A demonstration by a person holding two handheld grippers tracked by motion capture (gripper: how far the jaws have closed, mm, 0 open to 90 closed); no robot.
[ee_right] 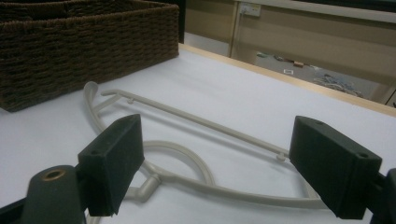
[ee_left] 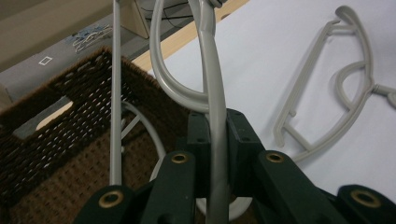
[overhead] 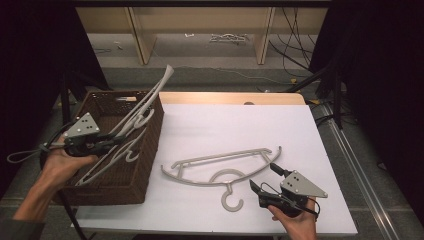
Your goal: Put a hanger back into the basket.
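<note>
White desk point(overhead: 240, 125), light wooden strip along its far edge. Dark brown woven basket point(overhead: 145, 150) at the left side of the desk, seen in the right claw's view as a wall of weave point(ee_right: 70, 42) beyond the near hanger. Inside the basket, at least one more grey hanger point(overhead: 115, 155) lying slanted against the bottom.

Held hanger point(overhead: 150, 97), grey plastic, raised over the basket and tilted, one end pointing up and away past the far rim, the lower part down within the basket walls. Seen from the left claw's own view as a grey bar point(ee_left: 215, 107) running straight up between the two black jaws, with a curved piece branching off to the left.

Second grey hanger point(overhead: 222, 170) lying flat on the white desk, to the right of the basket and apart from it, hook pointing toward the near edge. Same hanger lying just ahead of the right claw in that claw's view point(ee_right: 196, 126).

Left claw point(overhead: 107, 142) over the near left part of the basket, clenched on the held hanger, pads pressed to either side of the bar. Right claw point(overhead: 265, 177) low above the desk near the front right, just beside the flat hanger's end, jaws spread wide, nothing between them point(ee_right: 215, 168).
</note>
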